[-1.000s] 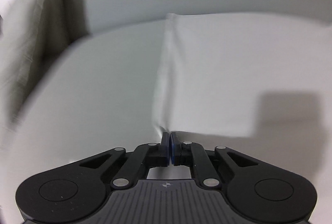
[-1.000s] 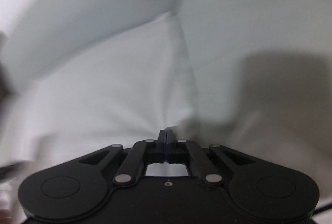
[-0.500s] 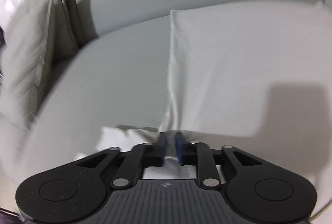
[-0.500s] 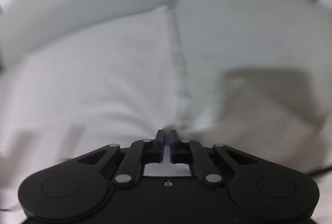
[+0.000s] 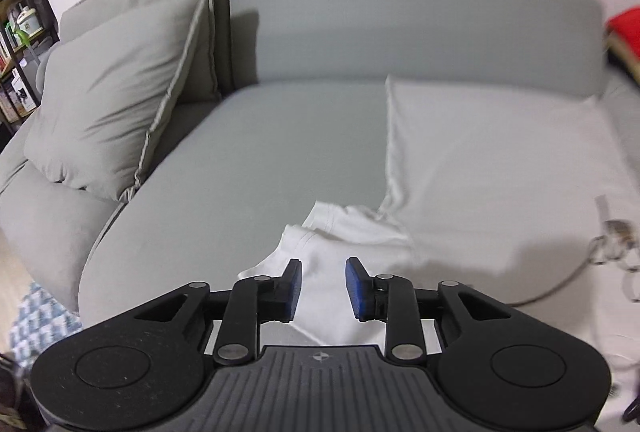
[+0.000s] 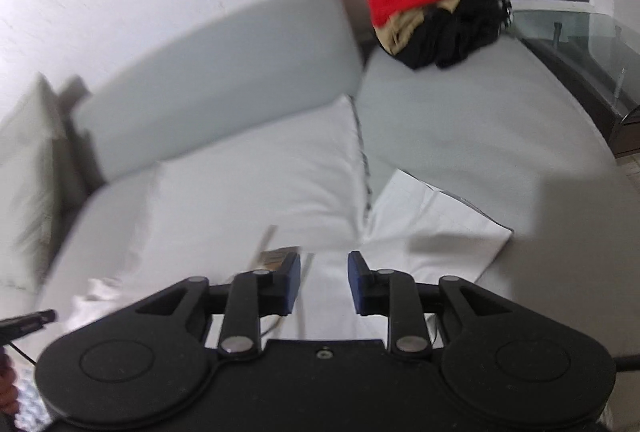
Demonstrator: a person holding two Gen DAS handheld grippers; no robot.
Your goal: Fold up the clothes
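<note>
A white garment (image 5: 492,168) lies spread on the grey sofa seat (image 5: 272,160), its body folded into a flat rectangle. One sleeve (image 5: 344,232) sticks out crumpled at the near left. My left gripper (image 5: 323,286) hovers above that sleeve, its jaws opening, no cloth pressed between the blue pads. In the right wrist view the same white garment (image 6: 256,200) fills the middle, with its other sleeve (image 6: 436,220) lying flat to the right. My right gripper (image 6: 323,282) is above the garment's near edge, jaws opening, holding nothing.
A large grey cushion (image 5: 116,104) leans at the sofa's left end. A pile of red, tan and black clothes (image 6: 436,12) sits at the far right corner of the sofa. A shelf (image 5: 16,32) stands far left. A patterned rug (image 5: 36,316) shows below.
Both grippers were shut on the white cloth; both have let go, parted their jaws and pulled up and back from the sofa. The garment now lies flat.
</note>
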